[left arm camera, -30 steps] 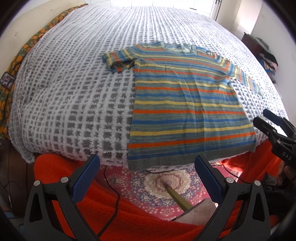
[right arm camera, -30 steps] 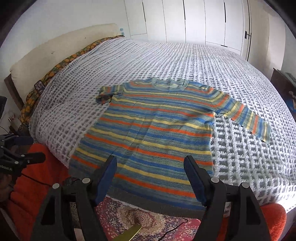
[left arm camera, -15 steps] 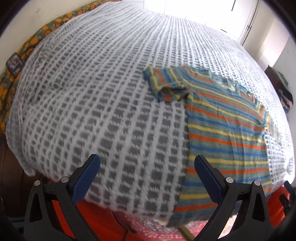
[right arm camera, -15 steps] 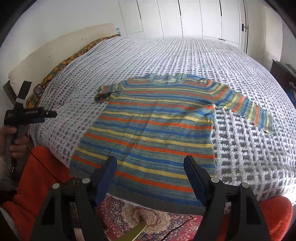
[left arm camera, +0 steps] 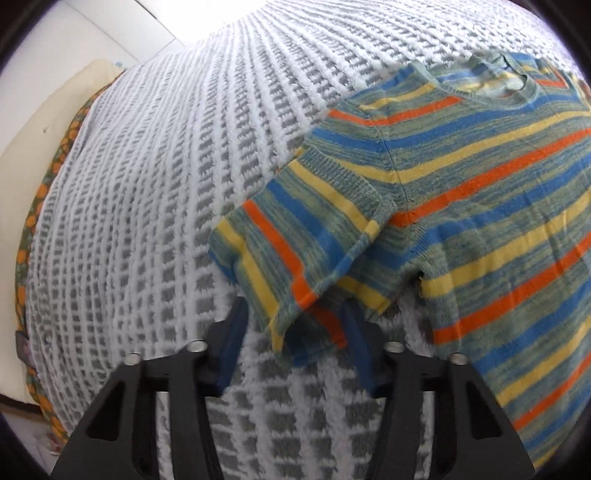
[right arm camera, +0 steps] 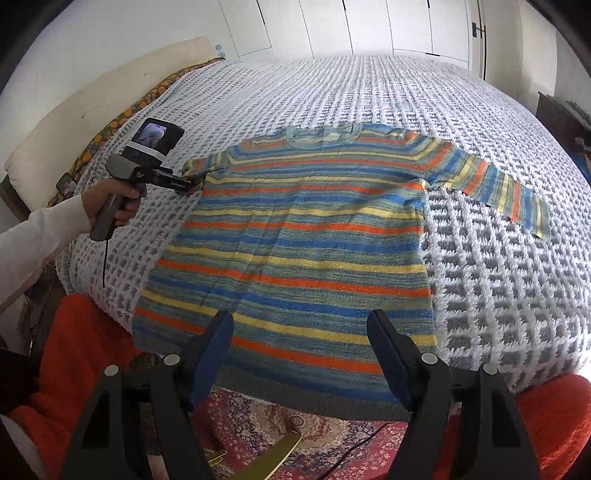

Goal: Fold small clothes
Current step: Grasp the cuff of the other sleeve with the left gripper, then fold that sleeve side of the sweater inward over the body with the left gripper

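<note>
A knit top [right arm camera: 306, 236] striped in blue, orange, yellow and green lies flat on the white waffle bedspread [right arm camera: 406, 92], hem toward me. Its left sleeve [left arm camera: 295, 240] is folded over and crumpled. My left gripper [left arm camera: 293, 332] points down at that sleeve's cuff. Its jaws are closing, still a little apart, with the cuff between them. The right wrist view shows the same gripper [right arm camera: 186, 182] at the sleeve tip, held by a hand [right arm camera: 107, 199]. My right gripper [right arm camera: 301, 332] hovers open over the hem, holding nothing. The right sleeve [right arm camera: 509, 192] lies spread out.
An orange fleece blanket [right arm camera: 85, 332] hangs at the bed's near edge, over a patterned rug [right arm camera: 277, 424]. A cream headboard [right arm camera: 92, 103] lies at the left. White wardrobe doors [right arm camera: 369, 26] stand behind the bed, and dark furniture [right arm camera: 565, 114] at the far right.
My left gripper swung from the bed's near edge across to the left sleeve and dropped close over it, its jaws narrowing around the cuff. The right gripper barely moved.
</note>
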`<state>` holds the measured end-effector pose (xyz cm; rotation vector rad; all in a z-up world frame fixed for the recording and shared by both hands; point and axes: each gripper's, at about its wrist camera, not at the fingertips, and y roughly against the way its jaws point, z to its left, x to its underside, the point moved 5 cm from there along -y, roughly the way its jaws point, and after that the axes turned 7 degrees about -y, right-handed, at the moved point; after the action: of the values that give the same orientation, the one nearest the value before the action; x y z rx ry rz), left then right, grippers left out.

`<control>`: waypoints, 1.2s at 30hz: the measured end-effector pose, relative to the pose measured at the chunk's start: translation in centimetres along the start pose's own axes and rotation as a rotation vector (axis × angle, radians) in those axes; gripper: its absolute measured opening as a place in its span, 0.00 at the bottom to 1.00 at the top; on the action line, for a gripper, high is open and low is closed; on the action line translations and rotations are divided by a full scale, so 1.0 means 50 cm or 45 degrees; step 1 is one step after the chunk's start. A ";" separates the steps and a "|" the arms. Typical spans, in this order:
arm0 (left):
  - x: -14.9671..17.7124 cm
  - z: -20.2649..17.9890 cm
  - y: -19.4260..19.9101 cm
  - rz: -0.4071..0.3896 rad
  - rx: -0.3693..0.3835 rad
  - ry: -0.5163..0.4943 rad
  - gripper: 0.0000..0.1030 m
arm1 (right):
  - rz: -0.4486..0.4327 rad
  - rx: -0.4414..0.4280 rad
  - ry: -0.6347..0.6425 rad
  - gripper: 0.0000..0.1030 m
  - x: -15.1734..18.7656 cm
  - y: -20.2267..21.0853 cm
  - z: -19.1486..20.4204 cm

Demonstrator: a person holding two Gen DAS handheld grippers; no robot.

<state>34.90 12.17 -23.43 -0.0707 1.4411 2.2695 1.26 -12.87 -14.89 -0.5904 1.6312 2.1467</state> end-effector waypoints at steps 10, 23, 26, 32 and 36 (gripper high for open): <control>0.362 0.211 -0.041 0.147 0.556 1.581 0.26 | 0.032 -0.011 -0.003 0.72 -0.001 -0.026 -0.004; 0.400 0.318 0.021 0.034 0.369 1.472 0.63 | 0.046 -0.014 0.044 0.72 0.004 -0.036 0.019; 0.365 0.312 0.028 -0.003 0.444 1.362 0.63 | 0.056 -0.012 0.045 0.72 0.005 -0.040 0.020; 0.203 0.253 0.023 -0.014 0.315 0.772 0.80 | 0.101 -0.021 0.058 0.72 0.014 -0.058 0.027; 0.115 0.190 -0.017 0.005 0.125 0.391 0.91 | 0.105 -0.014 0.047 0.72 0.013 -0.062 0.026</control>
<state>31.90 22.72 -21.40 -0.4011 1.7030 2.2599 2.24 -10.80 -17.43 -0.5789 1.6914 2.2170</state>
